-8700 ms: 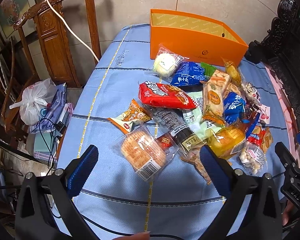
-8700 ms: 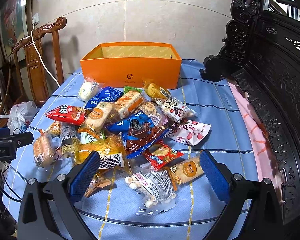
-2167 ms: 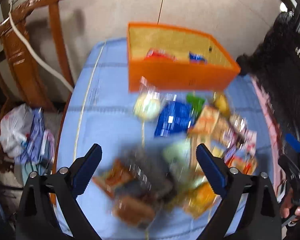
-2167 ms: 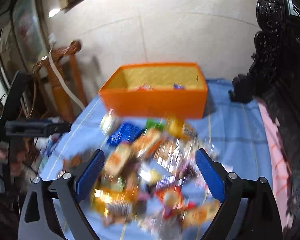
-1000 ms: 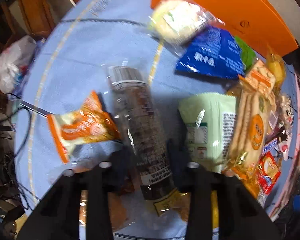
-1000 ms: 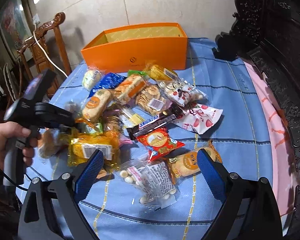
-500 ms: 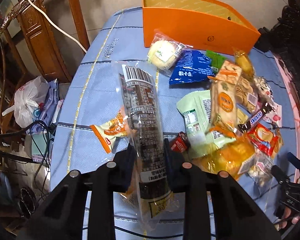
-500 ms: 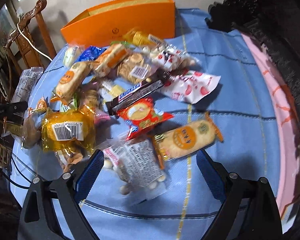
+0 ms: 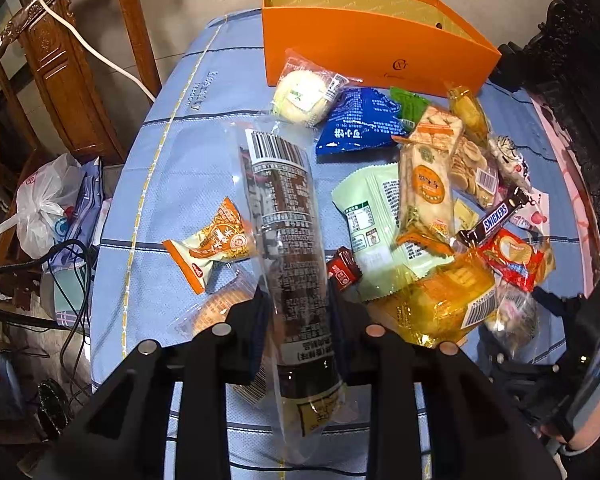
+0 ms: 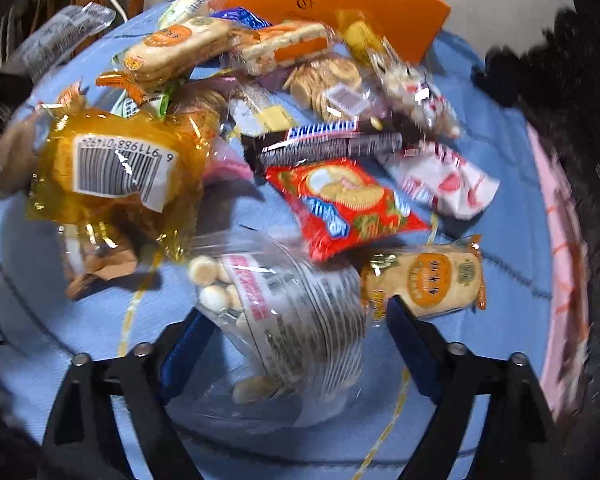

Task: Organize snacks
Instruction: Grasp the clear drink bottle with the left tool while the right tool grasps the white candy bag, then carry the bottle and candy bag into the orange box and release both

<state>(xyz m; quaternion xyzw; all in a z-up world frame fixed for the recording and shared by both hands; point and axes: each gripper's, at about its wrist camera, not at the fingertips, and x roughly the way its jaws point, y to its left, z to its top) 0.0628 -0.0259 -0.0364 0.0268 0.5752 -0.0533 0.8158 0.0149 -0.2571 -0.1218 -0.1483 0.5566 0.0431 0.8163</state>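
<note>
Right tool: jaws just closing around clear bag of round biscuits, grip unconfirmed. Left tool: clamped on long clear-wrapped dark snack, now lifted off table. Orange box: beyond, awaiting both.

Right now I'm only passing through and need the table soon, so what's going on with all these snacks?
A person with a gripper in each hand is sorting snacks into the orange box. The left gripper is clamped on a long clear packet, held off the blue tablecloth. The right gripper has just been closing around a clear bag of small round biscuits. Most of the pile is unsorted.
</note>
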